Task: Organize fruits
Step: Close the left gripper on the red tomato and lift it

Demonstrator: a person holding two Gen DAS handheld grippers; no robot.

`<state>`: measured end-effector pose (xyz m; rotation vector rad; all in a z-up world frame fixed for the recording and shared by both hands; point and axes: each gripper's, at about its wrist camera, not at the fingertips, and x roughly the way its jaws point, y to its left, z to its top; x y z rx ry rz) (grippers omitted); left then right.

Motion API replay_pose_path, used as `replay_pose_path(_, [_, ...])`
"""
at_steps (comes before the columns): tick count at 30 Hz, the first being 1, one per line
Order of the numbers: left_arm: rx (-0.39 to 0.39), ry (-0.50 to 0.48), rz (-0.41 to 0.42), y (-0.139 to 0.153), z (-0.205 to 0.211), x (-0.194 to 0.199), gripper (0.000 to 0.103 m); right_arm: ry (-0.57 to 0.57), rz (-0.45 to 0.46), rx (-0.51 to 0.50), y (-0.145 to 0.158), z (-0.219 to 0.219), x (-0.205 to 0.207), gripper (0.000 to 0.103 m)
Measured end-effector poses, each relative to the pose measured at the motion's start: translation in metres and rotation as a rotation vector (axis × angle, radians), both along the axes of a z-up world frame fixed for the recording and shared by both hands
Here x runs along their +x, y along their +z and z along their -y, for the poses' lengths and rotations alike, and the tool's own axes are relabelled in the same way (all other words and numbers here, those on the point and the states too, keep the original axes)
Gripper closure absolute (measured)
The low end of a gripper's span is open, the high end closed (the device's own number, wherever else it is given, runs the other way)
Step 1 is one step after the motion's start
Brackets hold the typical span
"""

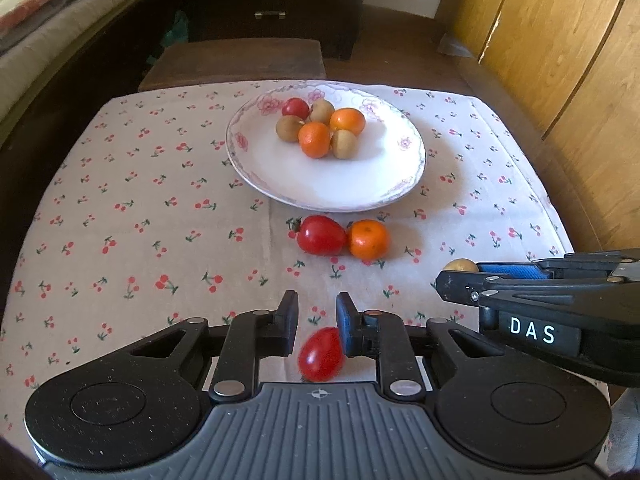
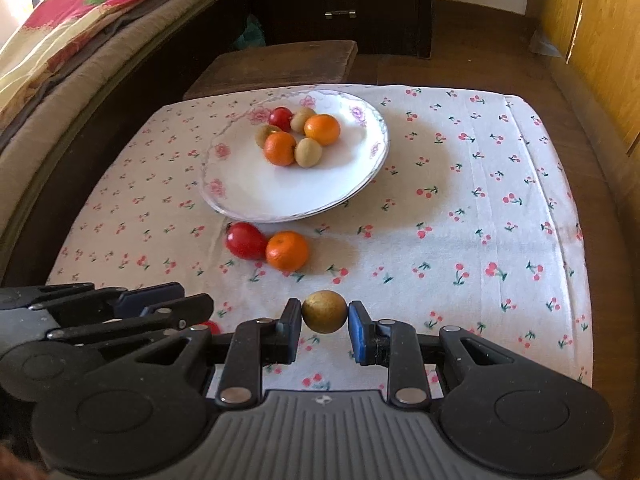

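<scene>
A white flowered plate (image 1: 320, 184) on the cherry-print cloth holds two oranges, three small brown fruits and a red tomato. In front of it a second red tomato (image 1: 321, 235) touches a loose orange (image 1: 369, 239). My left gripper (image 1: 317, 312) is shut on a small red tomato (image 1: 320, 354), which sits low between its fingers. My right gripper (image 2: 324, 309) is shut on a round brown fruit (image 2: 324, 312) pinched between its pads, just above the cloth. In the left wrist view the right gripper (image 1: 452, 280) comes in from the right, with the brown fruit (image 1: 462, 265) peeking over it.
The cloth-covered table (image 2: 480, 200) ends at a dark wooden stool (image 2: 280, 64) behind. A bed with bedding (image 2: 80, 40) runs along the left, a wooden panel wall (image 1: 560, 60) stands on the right and a dark cabinet (image 2: 340, 0) is at the back.
</scene>
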<state>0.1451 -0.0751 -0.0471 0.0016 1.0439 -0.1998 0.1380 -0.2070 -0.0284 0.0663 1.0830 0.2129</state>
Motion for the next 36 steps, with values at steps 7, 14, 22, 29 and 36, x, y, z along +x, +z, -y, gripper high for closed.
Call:
replay_pose_path(7, [-0.009, -0.002, -0.034, -0.01, 0.003, -0.003, 0.073, -0.002, -0.014, -0.01, -0.003, -0.001, -0.014, 0.076])
replay_pose_path(14, [-0.02, -0.12, -0.037, -0.007, 0.031, -0.004, 0.067, -0.072, -0.027, -0.003, -0.006, 0.034, -0.007, 0.075])
replay_pose_path(22, [0.049, -0.172, -0.061, -0.018, 0.047, -0.02, 0.063, -0.063, -0.023, 0.003, -0.004, 0.04, -0.011, 0.076])
replay_pose_path(29, [0.097, -0.154, -0.08, -0.031, 0.049, -0.026, 0.064, -0.052, -0.019, 0.004, -0.002, 0.042, -0.017, 0.076])
replay_pose_path(36, [0.075, -0.099, -0.08, -0.024, 0.041, -0.028, 0.068, -0.043, 0.001, 0.022, 0.008, 0.04, -0.021, 0.076])
